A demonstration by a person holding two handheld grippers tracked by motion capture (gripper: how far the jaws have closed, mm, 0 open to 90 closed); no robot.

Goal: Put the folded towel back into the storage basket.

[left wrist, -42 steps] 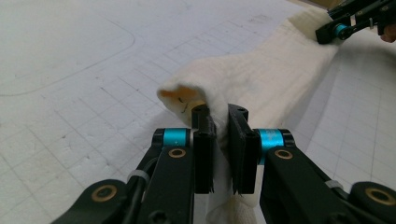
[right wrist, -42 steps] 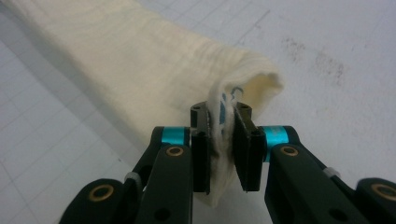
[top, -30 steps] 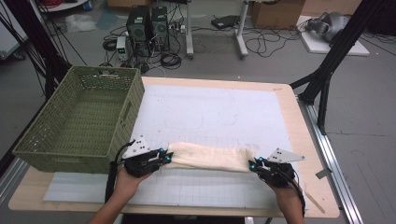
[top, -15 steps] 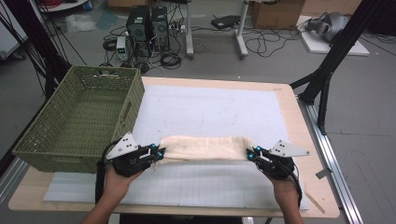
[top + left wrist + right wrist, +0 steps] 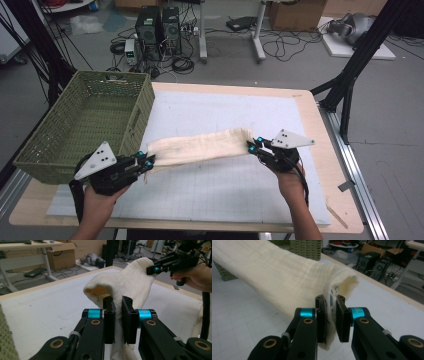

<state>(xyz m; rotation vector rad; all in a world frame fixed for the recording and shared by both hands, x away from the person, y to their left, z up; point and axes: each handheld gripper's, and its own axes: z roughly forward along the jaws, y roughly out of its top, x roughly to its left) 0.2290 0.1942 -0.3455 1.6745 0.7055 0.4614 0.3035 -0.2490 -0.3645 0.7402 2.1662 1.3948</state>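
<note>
A cream cloth (image 5: pixel 200 146), folded into a long band, hangs in the air above the white mat (image 5: pixel 215 112), stretched between both grippers. My left gripper (image 5: pixel 149 161) is shut on its left end, near the front corner of the green basket. My right gripper (image 5: pixel 253 145) is shut on its right end and stands a little higher. In the left gripper view the cloth (image 5: pixel 125 287) runs from my jaws up to the other gripper (image 5: pixel 156 269). In the right gripper view the cloth (image 5: pixel 274 277) is pinched between the jaws and stretches away to the upper left.
A green woven basket (image 5: pixel 85 125) stands on the table's left side, empty inside. The wooden table edge (image 5: pixel 320 130) runs along the right, with a black frame leg (image 5: pixel 350 85) beyond it. Computers and cables lie on the floor behind the table.
Both grippers have lifted the cloth off the mat and carried it up and away from the front edge. The right end has risen higher than the left. Both grips have held.
</note>
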